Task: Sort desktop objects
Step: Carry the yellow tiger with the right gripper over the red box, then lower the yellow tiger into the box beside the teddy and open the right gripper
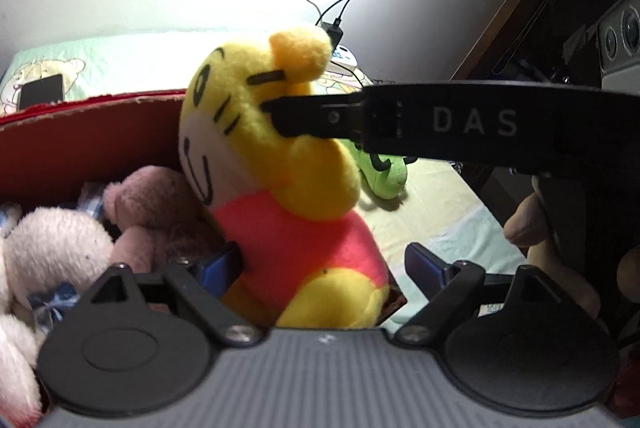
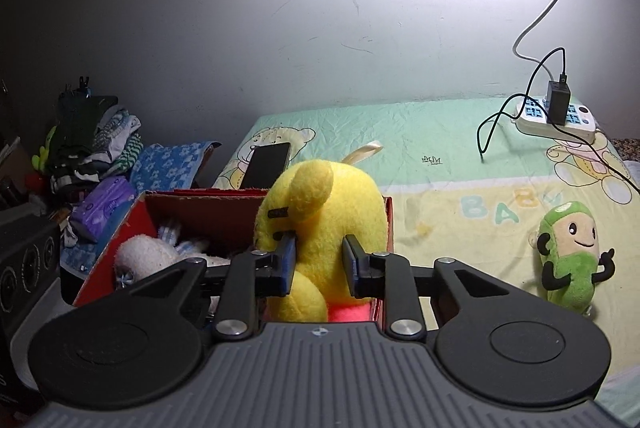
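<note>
Right claw point(image 2: 319, 260) clamped on yellow plush point(image 2: 332, 212) head, left claw point(image 1: 320, 268) apart; plush could snag box rim point(image 2: 388, 224) just ahead (pinch is soft).

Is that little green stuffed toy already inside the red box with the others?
No. In the right wrist view the green toy stands on the bedsheet, well to the right of the red box.

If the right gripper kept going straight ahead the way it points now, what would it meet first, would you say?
The right gripper would meet the yellow plush at once: the head sits between its fingers, seemingly gripped already. Beyond lies the red box wall, though depth is hard to judge.
</note>
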The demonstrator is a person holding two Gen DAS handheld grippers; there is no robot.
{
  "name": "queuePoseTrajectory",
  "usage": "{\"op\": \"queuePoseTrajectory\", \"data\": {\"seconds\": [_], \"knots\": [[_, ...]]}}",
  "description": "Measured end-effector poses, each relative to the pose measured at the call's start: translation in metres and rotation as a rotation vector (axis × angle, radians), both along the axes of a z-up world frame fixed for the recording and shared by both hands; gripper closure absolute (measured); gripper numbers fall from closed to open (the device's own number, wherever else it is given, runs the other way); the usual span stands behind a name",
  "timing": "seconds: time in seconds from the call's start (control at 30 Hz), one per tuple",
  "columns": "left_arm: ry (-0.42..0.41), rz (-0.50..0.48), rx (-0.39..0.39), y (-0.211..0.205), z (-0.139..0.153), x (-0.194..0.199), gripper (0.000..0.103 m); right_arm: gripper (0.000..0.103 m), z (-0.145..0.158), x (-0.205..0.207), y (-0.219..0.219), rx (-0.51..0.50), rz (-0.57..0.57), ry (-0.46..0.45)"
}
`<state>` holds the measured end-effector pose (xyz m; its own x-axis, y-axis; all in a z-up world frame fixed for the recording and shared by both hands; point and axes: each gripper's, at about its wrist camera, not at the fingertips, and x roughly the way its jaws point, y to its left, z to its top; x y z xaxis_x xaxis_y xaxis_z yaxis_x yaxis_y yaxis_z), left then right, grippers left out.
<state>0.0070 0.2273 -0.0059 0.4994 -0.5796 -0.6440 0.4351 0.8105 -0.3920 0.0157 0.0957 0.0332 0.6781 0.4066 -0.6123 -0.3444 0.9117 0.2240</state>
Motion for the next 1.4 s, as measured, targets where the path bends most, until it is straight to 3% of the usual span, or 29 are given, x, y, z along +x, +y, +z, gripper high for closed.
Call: {"op": "queuePoseTrajectory", "data": {"seconds": [0.17, 0.27, 0.77, 0.87, 1.13, 1.3, 1.4], "knots": [[0.025, -0.006, 0.010, -0.003, -0.011, 0.002, 0.016, 0.078, -0.018, 0.002, -0.001, -0.008, 0.014, 0.044], [0.031, -0.003, 0.003, -0.001, -0.008, 0.004, 0.016, 0.078, -0.022, 0.007, -0.013, 0.055, -0.013, 0.074], [0.075, 0.070, -0.005, 0.009, -0.010, 0.026, 0.018, 0.077, -0.033, 0.017, -0.005, 0.003, -0.028, 0.064], [0.083, 0.085, 0.007, 0.008, -0.010, 0.029, 0.014, 0.077, -0.033, 0.015, -0.006, 0.001, -0.027, 0.058], [0.083, 0.105, 0.030, 0.010, -0.008, 0.024, 0.014, 0.079, -0.038, 0.020, 0.000, -0.028, -0.020, 0.051], [0.078, 0.111, 0.062, 0.004, -0.004, 0.022, 0.012, 0.075, -0.028, 0.012, -0.009, 0.017, -0.037, 0.014], [0.086, 0.118, 0.083, 0.001, -0.003, 0.023, 0.010, 0.061, -0.022, 0.008, -0.014, 0.018, -0.057, -0.002]]}}
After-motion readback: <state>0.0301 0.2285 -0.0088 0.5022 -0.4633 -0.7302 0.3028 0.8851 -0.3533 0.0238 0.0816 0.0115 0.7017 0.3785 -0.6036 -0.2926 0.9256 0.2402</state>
